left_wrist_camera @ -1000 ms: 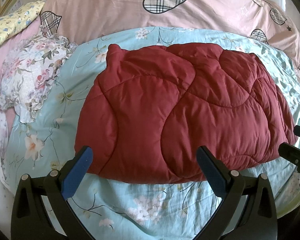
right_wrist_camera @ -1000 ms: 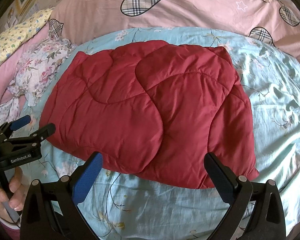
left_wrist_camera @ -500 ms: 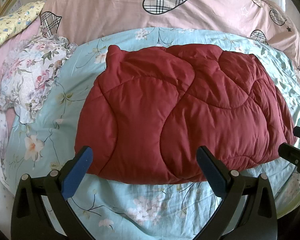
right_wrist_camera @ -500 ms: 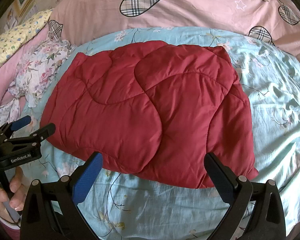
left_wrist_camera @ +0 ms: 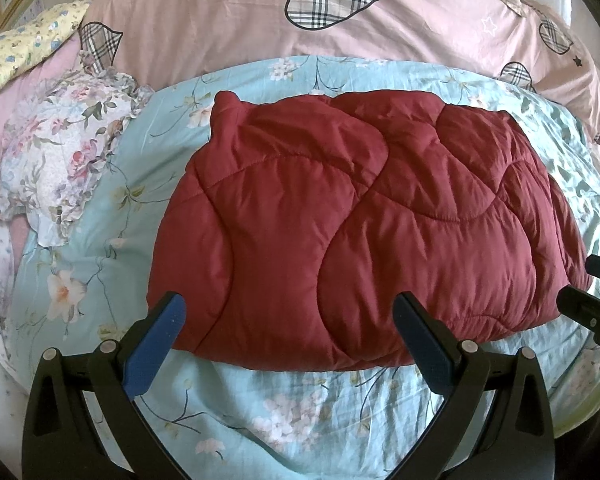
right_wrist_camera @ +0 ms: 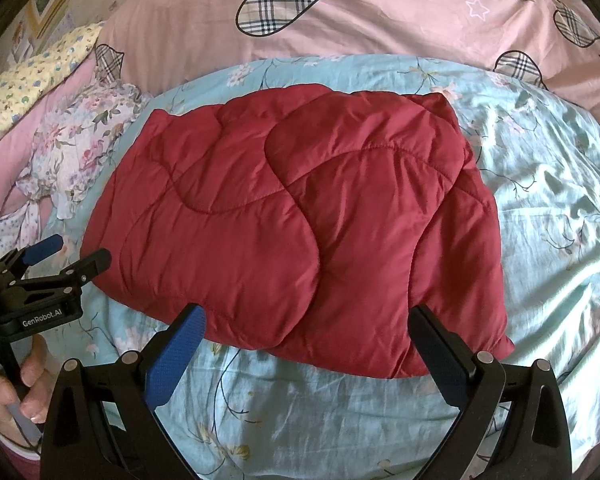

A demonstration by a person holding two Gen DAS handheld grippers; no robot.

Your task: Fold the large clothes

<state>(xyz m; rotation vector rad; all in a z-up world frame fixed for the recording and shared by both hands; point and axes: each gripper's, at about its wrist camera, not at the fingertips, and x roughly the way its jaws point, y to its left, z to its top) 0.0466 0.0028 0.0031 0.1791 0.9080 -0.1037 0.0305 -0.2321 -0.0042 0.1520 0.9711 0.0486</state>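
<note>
I hold the left claw (left_wrist_camera: 290,318) low at the frame bottom, fingers spread wide and holding nothing, just short of the near edge of the jacket (left_wrist_camera: 364,232). The right claw (right_wrist_camera: 306,330) sits likewise: wide open, nothing held. The folded red jacket lies centre frame on the bed (left_wrist_camera: 300,412). Only the right view shows my left hand (right_wrist_camera: 8,388) gripping its handle at lower left. A pink duvet (left_wrist_camera: 228,16) fills the upper frame; a floral pillow (left_wrist_camera: 60,152) lies at left.
</note>
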